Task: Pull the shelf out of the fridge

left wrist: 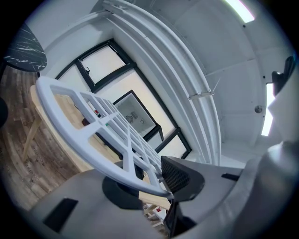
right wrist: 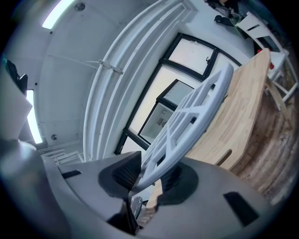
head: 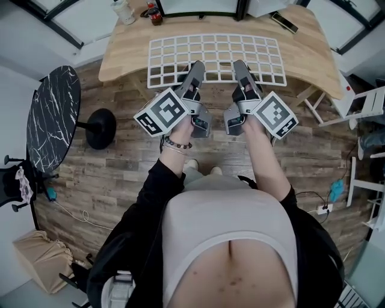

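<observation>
Slippage looks the main risk: the white plastic grid shelf (head: 213,57) is pinched only at its near rim by the fingers (left wrist: 180,175) of the left gripper (head: 195,67) and right gripper (head: 240,65). It reaches ahead of them over the light wooden table (head: 307,54), so an uneven pull could twist it loose. No legible writing shows.

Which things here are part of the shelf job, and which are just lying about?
In the job: white shelf, left gripper, right gripper, both clamped on its edge.
Lying about: bottle, black round table, paper bag, white chair.
</observation>
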{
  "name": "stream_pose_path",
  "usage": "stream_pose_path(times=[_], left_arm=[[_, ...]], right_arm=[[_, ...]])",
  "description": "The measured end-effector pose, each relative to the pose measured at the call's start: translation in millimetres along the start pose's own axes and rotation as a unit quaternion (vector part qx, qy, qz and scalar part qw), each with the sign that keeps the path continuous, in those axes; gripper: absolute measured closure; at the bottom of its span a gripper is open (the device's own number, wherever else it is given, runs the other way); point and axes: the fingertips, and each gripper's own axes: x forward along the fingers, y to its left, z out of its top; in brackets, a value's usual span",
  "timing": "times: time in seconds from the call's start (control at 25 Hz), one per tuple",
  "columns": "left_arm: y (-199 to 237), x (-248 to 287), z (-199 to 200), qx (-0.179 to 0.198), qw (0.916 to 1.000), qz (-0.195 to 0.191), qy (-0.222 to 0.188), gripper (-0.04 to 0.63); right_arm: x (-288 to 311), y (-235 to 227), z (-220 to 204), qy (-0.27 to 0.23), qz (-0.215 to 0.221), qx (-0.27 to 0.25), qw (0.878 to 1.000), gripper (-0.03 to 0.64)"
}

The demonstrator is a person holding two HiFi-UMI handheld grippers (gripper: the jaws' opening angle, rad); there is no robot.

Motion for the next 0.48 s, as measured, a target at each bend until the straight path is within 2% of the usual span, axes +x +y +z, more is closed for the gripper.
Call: stream_pose_path(times=[0.48], left_arm=[[-5,-34,-6,-0.001,1.0000,-0.001,0.000,0.474]], right_arm=[[-29,15,-19,0.002,0.001,0.000,1.000,0.499]])
